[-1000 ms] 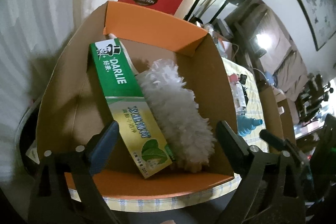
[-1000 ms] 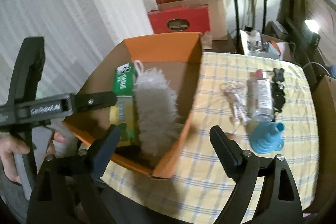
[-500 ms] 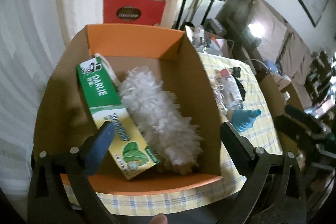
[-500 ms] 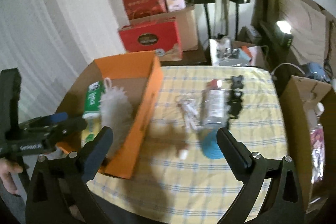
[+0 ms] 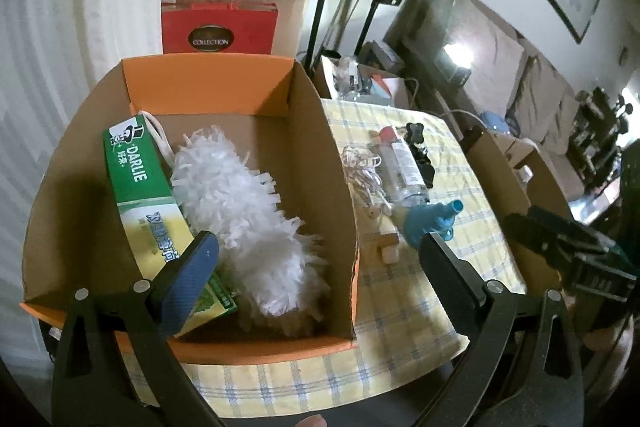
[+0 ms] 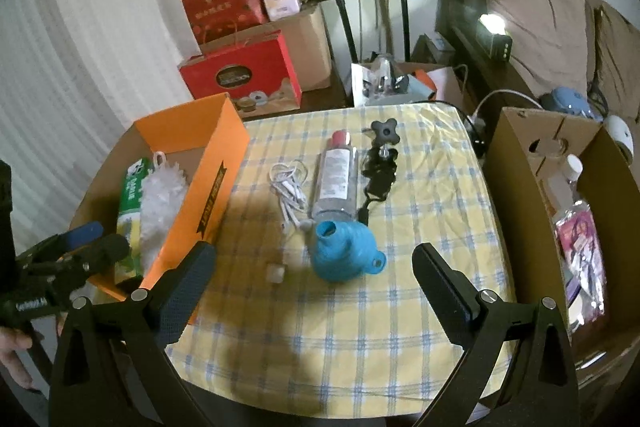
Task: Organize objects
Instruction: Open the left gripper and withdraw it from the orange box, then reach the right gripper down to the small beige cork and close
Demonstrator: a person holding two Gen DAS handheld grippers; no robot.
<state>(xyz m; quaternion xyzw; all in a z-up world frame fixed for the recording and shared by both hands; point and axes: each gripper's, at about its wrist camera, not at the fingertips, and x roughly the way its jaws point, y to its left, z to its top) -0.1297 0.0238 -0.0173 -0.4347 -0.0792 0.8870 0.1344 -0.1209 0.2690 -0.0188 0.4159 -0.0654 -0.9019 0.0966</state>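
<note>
- Right now both of your grippers are spread wide with nothing between the pads: the left gripper [image 5: 316, 259] hangs over the near end of the orange box [image 5: 208, 87], the right gripper [image 6: 312, 275] over the checked tablecloth [image 6: 420, 195].
- Inside that one box you have two things lying side by side: a green toothpaste carton [image 5: 138, 183] that reads "DARLIE", and one white fluffy duster [image 5: 244, 211] touching it.
- Loose on the cloth you can count five things: one blue funnel [image 6: 344, 255], one clear bottle [image 6: 336, 183] with a red cap, one tangle of white cable [image 6: 288, 183], one black knobbed clamp [image 6: 382, 155], and one small white block [image 6: 276, 273].
- Behind the table, one red bag [image 5: 218, 27] reads "COLLECTION".
- To your right stands one brown carton [image 6: 516, 163] with a few items inside.
</note>
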